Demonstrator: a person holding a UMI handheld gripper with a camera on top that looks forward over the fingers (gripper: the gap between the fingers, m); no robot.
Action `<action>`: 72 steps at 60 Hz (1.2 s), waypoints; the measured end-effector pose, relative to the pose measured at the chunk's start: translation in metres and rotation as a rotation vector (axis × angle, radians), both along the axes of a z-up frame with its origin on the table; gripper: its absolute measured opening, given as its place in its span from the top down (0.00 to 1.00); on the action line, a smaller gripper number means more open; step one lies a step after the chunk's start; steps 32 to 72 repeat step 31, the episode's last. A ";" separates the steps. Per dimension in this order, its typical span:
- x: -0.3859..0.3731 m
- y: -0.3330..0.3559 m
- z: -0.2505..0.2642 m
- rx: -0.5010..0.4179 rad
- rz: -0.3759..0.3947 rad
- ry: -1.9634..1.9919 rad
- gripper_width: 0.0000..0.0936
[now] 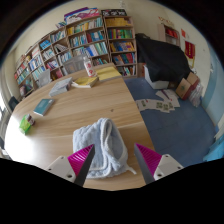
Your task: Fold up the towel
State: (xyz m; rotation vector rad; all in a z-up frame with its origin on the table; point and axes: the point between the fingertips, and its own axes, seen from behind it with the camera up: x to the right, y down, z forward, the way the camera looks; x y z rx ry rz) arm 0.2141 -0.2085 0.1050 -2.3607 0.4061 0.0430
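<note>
A light blue-grey towel [102, 145] lies crumpled on the wooden table [60, 118], near its front edge. My gripper [115, 160] hovers over the towel's near edge with its fingers spread wide. The left pink pad [82, 157] sits over the towel's left corner and the right pad [148, 158] stands past its right side. The towel's near hem lies between the fingers, with a gap at both sides. Nothing is gripped.
A green object [26, 124] and a blue book [44, 105] lie at the table's left. Books and a cup [87, 70] stand at the far end. Bookshelves [85, 40] line the back wall. A blue rug [175, 125] and dark chair [165, 60] are to the right.
</note>
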 end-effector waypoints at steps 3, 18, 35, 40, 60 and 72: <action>-0.007 -0.012 0.016 0.007 -0.007 -0.017 0.11; -0.084 -0.099 0.071 0.062 -0.026 0.007 0.11; -0.142 -0.179 0.064 0.022 -0.059 0.072 0.12; -0.142 -0.179 0.064 0.022 -0.059 0.072 0.12; -0.142 -0.179 0.064 0.022 -0.059 0.072 0.12; -0.142 -0.179 0.064 0.022 -0.059 0.072 0.12</action>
